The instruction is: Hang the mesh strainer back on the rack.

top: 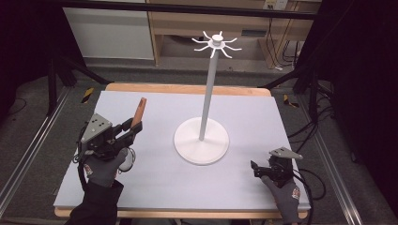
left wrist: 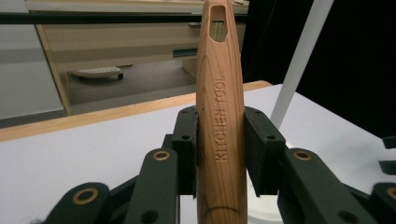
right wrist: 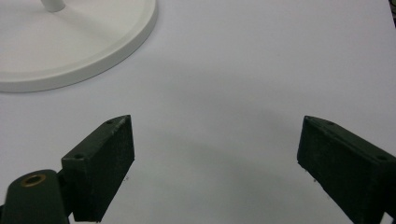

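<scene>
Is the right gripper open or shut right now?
Open. The right gripper has its jaws spread wide over bare mat, nothing between them, near the stand's base.

Three cameras, one table

High view: looking forward and down from above. Gripper views: close, along each pair of jaws, sharing the white stand [top: 202, 140] and its base [right wrist: 93, 51].
</scene>
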### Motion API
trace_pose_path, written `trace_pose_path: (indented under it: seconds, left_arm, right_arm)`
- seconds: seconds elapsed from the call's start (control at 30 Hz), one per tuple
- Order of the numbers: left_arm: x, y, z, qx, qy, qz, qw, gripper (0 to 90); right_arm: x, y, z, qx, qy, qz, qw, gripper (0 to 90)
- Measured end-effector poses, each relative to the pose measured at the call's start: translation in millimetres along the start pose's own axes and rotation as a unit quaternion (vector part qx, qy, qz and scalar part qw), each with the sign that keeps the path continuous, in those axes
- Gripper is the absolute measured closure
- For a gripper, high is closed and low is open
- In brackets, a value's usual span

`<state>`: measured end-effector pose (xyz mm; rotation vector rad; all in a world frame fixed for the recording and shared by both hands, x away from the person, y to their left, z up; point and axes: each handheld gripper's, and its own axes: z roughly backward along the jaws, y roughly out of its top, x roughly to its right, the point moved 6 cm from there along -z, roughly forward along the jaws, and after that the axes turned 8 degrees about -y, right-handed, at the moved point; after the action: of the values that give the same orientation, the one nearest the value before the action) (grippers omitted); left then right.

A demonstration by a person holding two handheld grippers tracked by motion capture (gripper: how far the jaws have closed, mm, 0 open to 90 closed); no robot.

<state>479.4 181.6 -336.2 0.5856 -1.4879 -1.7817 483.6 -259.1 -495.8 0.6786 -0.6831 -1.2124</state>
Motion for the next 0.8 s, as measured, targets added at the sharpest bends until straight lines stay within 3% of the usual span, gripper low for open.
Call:
trace_pose_path:
  seconds: [0.53,0.8]
  left_arm:
    - [19.1,40.6,-5.7,0.028,-0.013,-0.016,0.9994,67.3]
    - [31.5,63.2,-19.7,0.042,-0.026,-0.021,0.9986,67.3]
  right_arm:
    - [-0.1,-0.1,1.8,0.004,0.001,0.004,1.0000,11.4]
    - [-1.1,0.6,1.5,0.009,0.006,0.003,0.9999,11.3]
